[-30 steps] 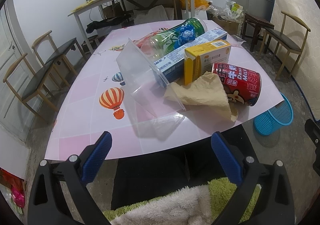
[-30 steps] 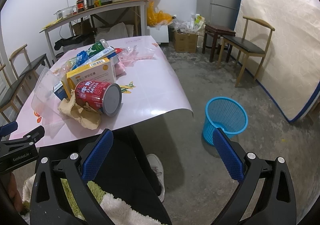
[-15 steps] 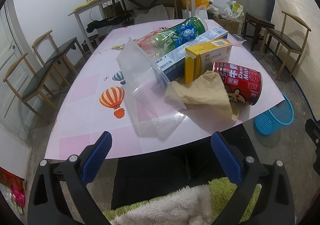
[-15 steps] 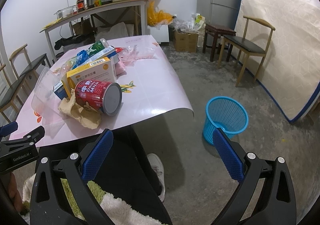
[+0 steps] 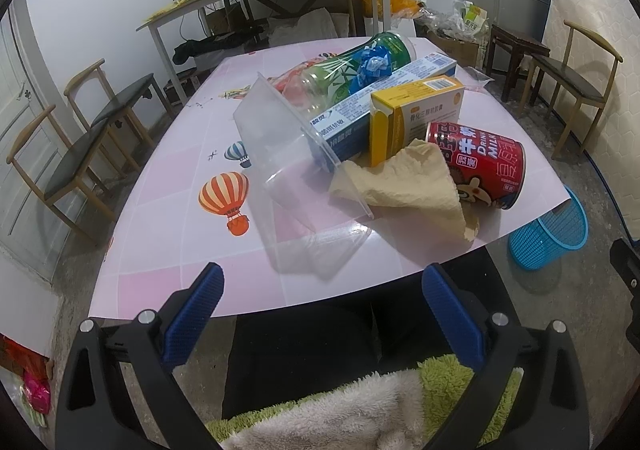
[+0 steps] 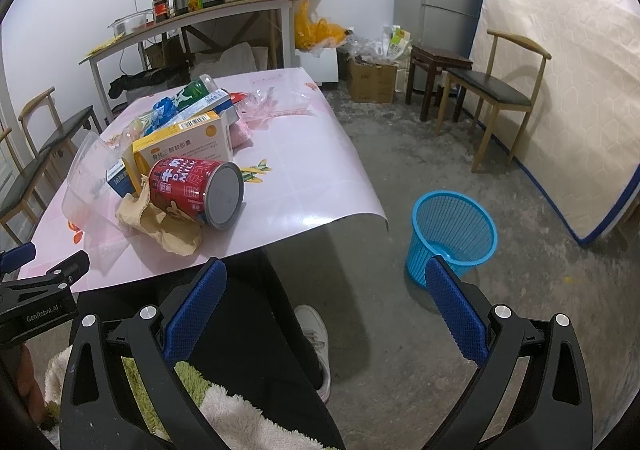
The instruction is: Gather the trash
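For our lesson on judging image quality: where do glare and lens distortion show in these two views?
Left wrist view: a bright glare patch on the table beside the clear container; the table edge bows. Right wrist view: glare near the table's corner; the mattress curves; dark corners frame both.

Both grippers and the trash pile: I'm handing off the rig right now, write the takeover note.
Left gripper: jaws open, empty, short of the table.
Right gripper: jaws open, empty, above the floor near the blue basket.
On the table, in one heap: red can on its side, brown paper, yellow box, blue-white box, green bottle, clear tub.
Done: nothing visible in the basket.
Left: everything.
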Demonstrator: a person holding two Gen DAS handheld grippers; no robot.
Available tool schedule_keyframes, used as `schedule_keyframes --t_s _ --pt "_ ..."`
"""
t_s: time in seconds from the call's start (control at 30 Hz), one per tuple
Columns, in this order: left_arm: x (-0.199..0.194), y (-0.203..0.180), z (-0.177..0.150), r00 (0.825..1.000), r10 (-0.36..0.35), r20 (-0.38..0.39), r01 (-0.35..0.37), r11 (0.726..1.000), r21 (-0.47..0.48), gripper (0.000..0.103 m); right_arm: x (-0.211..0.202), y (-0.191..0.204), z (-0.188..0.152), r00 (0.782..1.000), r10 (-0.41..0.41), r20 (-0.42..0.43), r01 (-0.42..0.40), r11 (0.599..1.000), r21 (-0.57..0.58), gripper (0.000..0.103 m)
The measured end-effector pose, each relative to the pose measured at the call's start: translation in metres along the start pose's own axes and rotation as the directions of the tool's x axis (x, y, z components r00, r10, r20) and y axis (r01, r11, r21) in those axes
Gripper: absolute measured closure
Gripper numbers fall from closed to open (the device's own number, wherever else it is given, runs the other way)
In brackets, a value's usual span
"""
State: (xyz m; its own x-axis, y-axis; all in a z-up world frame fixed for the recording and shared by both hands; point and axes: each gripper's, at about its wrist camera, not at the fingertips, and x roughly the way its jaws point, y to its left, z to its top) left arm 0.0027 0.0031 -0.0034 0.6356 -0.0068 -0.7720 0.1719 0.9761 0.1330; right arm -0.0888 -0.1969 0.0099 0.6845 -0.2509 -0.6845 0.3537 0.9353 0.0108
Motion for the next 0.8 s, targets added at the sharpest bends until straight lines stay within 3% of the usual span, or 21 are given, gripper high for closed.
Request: schedule_keyframes --t_s 0.8 --pt "0.0005 0.0016 -0.0013 1.0 -0.001 -0.004 0.001 1.0 -0.002 0.006 0.0003 -0.0008 -0.0008 1.0 0.001 -0.001 -0.001 1.0 0.0 0.007"
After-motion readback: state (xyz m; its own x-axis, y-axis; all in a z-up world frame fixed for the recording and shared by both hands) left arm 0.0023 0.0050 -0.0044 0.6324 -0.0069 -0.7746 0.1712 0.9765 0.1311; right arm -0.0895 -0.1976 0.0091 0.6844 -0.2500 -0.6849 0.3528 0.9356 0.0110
